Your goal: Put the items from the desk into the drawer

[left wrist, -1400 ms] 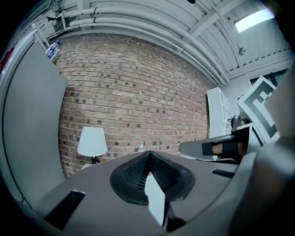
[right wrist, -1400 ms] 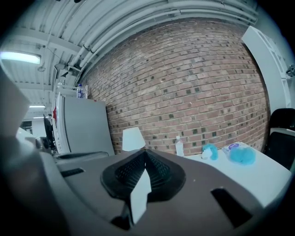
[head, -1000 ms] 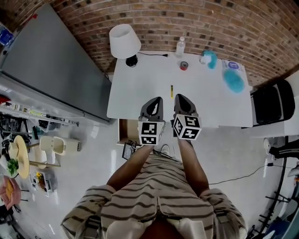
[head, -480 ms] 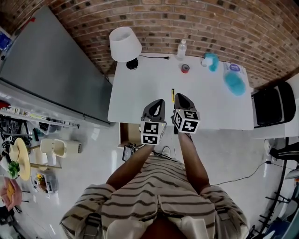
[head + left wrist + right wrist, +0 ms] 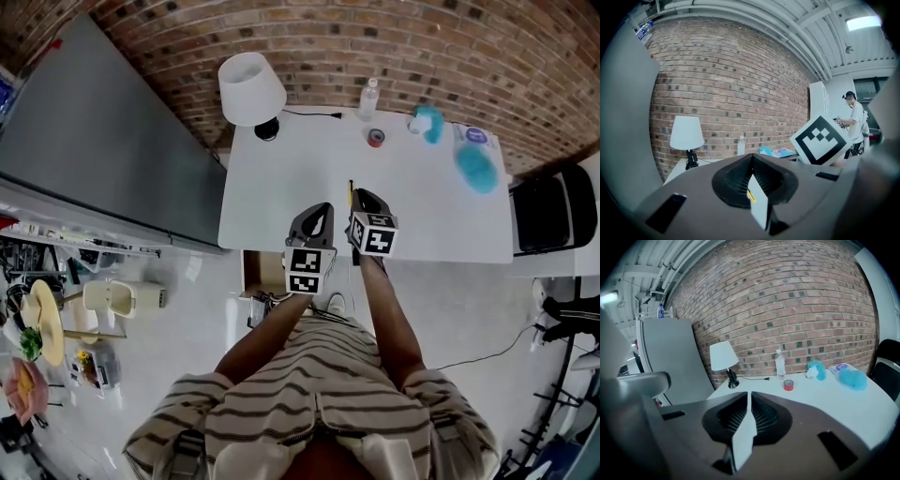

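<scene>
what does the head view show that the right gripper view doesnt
Only the head view: the yellow pen on the desk, the person's striped shirt and the floor. Only the right gripper view: the ceiling, and a close look at the right gripper, jaws shut. Both: the lamp, the water bottle, the red tape roll and the brick wall.
</scene>
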`<state>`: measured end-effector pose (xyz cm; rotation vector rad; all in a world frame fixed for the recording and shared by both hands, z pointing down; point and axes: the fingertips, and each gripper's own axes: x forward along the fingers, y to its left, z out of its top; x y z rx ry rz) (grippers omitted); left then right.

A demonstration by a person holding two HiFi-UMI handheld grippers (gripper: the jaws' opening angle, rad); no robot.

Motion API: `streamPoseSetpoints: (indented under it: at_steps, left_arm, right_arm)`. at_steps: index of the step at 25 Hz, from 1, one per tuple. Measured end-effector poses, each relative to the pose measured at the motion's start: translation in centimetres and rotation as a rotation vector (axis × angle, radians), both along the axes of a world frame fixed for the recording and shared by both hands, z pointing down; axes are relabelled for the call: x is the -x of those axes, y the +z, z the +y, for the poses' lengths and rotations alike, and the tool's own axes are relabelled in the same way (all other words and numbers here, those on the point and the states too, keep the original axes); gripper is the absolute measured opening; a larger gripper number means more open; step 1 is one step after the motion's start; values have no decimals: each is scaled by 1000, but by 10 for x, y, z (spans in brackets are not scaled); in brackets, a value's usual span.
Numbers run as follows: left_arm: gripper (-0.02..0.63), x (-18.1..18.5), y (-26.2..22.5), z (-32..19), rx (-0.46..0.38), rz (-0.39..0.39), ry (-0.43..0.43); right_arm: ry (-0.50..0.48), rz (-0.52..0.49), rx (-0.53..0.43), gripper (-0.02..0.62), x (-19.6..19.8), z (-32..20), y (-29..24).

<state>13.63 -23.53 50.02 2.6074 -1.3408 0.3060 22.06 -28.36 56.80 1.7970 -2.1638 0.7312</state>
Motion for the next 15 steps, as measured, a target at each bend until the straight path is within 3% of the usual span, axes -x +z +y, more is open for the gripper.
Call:
streamPoseSetpoints:
  at_steps: [9,12,15]
  left_arm:
    - [8,-1,8,-4,27,-5,-4]
    - [8,0,13,-3,39,-9,-8]
    - [8,-1,13,-2,41,-10,-7]
  right_arm:
    - [-11,11,111,14,-10,-19,39]
    - [-22,12,168,74,-10,-20,57]
    - [-22,7,213,94,-14,-22,71]
